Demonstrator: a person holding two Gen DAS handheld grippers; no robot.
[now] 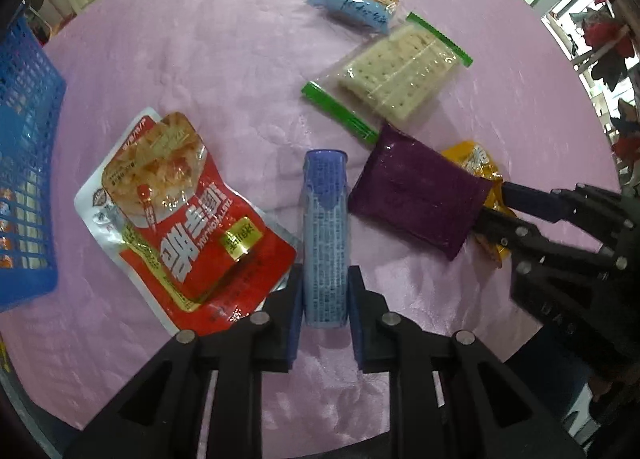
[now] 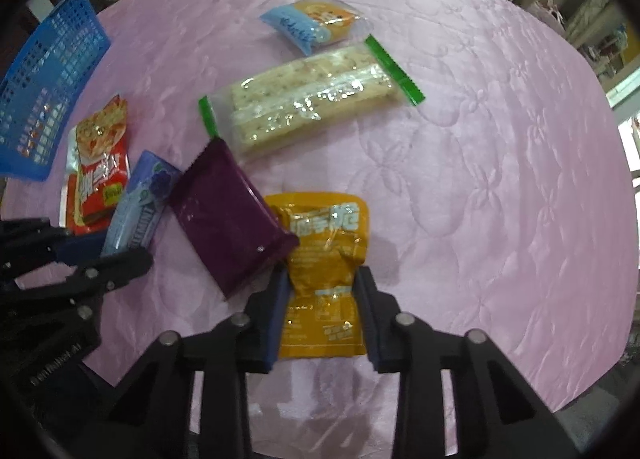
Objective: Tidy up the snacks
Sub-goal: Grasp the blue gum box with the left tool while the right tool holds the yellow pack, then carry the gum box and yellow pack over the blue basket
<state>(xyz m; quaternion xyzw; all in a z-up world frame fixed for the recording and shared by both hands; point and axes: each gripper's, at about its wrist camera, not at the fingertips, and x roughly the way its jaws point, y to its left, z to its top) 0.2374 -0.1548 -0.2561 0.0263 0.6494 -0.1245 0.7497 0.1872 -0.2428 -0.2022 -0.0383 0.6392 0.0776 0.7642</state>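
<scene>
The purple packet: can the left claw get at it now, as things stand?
Probably not yet. The left claw is shut on the blue pack, so it is occupied. The purple packet lies just beside it, uncovered on top, though its far end overlaps the yellow pouch.

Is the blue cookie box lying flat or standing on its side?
On its side. The blue box stands on its narrow edge, pinched between the left gripper.

Both wrist cameras are looking steeply down, close over the pink tabletop (image 1: 200, 39). Both are sharing the purple packet (image 1: 420, 195), cracker pack (image 2: 312, 99) and blue basket (image 2: 48, 71) at far left.
</scene>
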